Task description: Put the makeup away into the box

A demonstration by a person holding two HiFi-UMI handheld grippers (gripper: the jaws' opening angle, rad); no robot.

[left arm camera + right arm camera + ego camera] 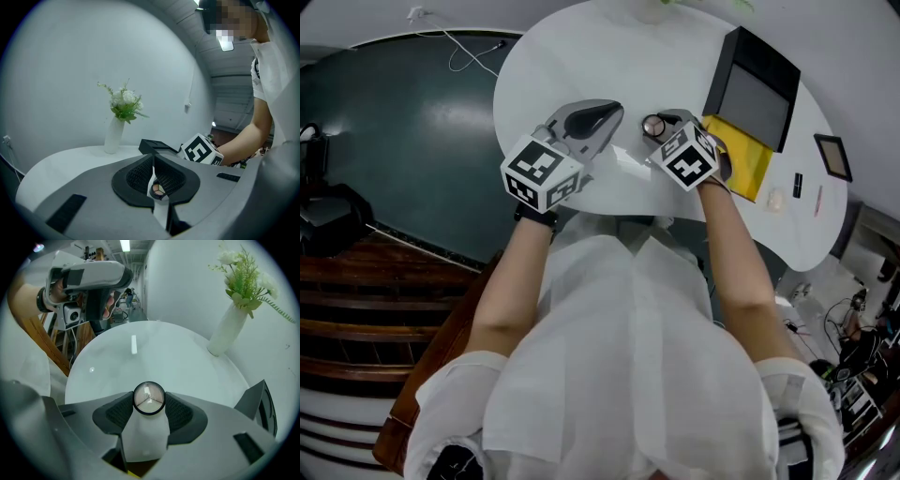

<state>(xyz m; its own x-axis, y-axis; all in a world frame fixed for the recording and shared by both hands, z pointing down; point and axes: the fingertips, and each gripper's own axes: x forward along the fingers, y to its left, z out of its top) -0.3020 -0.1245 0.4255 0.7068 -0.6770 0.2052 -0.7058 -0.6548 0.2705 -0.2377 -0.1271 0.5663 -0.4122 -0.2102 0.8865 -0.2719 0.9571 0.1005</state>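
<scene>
A round compact (149, 398) with a black rim and a clear lid sits between the pads of my right gripper (149, 404), which are shut against both its sides. In the head view that compact (653, 125) hangs over the white table (553, 66), just left of the black box (752, 89), whose lid stands open above a yellow inside (742, 157). My left gripper (609, 120) is beside it, pointing nearly level with its jaws shut to a thin slit. Through that slit a small round palette (158, 190) shows in the left gripper view.
A white vase of flowers (230, 326) stands at the table's far side. Right of the box lie a dark framed piece (832, 156), a small black stick (798, 185), a pale lump (775, 199) and a thin pink stick (817, 200). The table's edge curves close in front.
</scene>
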